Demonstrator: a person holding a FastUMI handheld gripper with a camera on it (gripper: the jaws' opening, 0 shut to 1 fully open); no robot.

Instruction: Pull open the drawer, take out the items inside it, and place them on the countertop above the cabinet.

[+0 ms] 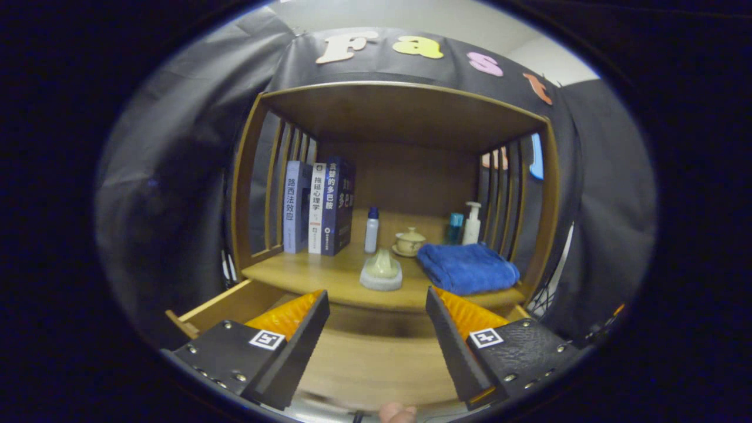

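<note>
The wooden drawer (235, 305) below the countertop stands pulled out, and its bare floor shows between my fingers. My gripper (377, 304) hangs above the drawer, open, with nothing between the fingers. Just beyond the fingertips, on the countertop (317, 276), sits a small pale lidded piece on a white round base (382, 270). A folded blue towel (467, 267) lies to its right. Behind them stand a beige lidded cup (409, 241) on a saucer and a small white bottle with a blue cap (371, 229).
Three books (317, 208) stand upright at the back left of the wooden cabinet niche. A white pump bottle (471, 223) and a teal bottle (455, 228) stand at the back right. Slatted sides and a wooden top (405, 111) enclose the niche. A fingertip (396, 413) shows below the drawer.
</note>
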